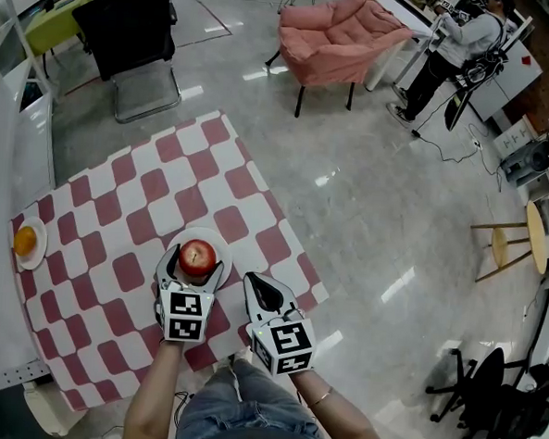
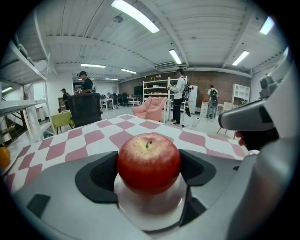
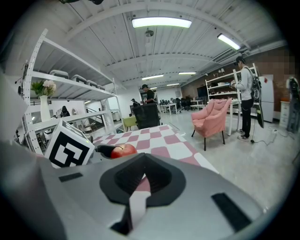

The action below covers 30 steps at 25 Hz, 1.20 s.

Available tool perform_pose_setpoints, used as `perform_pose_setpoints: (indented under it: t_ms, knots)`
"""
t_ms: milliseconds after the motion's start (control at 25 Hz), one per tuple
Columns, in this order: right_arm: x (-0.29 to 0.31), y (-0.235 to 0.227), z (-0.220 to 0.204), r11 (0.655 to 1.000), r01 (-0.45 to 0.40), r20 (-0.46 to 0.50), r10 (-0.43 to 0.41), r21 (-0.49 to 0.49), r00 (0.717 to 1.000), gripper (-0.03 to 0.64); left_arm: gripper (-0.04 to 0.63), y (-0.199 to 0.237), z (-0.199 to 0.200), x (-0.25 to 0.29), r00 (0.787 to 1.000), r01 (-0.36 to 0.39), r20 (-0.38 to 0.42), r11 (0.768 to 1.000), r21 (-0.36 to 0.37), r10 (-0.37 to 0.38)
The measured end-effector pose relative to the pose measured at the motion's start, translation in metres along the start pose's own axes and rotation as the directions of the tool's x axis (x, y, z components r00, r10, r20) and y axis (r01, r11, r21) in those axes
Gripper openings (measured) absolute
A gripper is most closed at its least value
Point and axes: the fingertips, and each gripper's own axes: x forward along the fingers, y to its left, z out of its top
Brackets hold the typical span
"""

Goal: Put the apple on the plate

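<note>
Left tongs (image 1: pixel 196 261) tight on apple (image 2: pixel 148 161) atop plate (image 1: pixel 206 233); right tongs (image 1: pixel 253 280) clenched; orange (image 1: pixel 25 240) far aside.

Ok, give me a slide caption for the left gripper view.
Left gripper holds a shiny red apple over a round white plate on a pink-and-white checked cloth.

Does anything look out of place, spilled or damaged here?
Nothing stands out. The apple sits stem-up on the white plate, between the jaws of the left gripper; an orange rests on a small plate at the edge of the checked tablecloth.
</note>
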Motion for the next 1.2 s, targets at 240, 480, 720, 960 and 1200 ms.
perform_pose_setpoints:
  t_ms: [240,480,720,960,1200]
  knots:
    - [0.001,-0.002,0.001,1.000,0.001,-0.001,-0.001,0.003,1.000,0.011,0.405,-0.003,0.001,0.001,1.000,0.015,0.000,1.000,0.013,-0.015]
    - [0.002,-0.003,0.002,1.000,0.001,-0.001,-0.001,0.003,1.000,0.011,0.405,-0.005,0.001,0.002,1.000,0.011,0.005,0.999,0.030,-0.011]
    - [0.000,-0.003,0.004,1.000,-0.003,0.005,0.003,0.001,1.000,0.011,0.407,-0.008,0.004,-0.001,1.000,0.006,0.019,0.999,0.039,-0.006]
    - [-0.005,-0.001,0.005,1.000,-0.005,0.015,0.005,-0.003,1.000,0.011,0.407,-0.010,0.013,-0.010,0.999,0.002,0.043,1.000,0.030,-0.004]
    - [-0.011,0.002,0.007,1.000,-0.008,0.026,0.008,-0.005,1.000,0.011,0.406,-0.008,0.020,-0.020,0.998,-0.017,0.067,0.999,0.027,0.015]
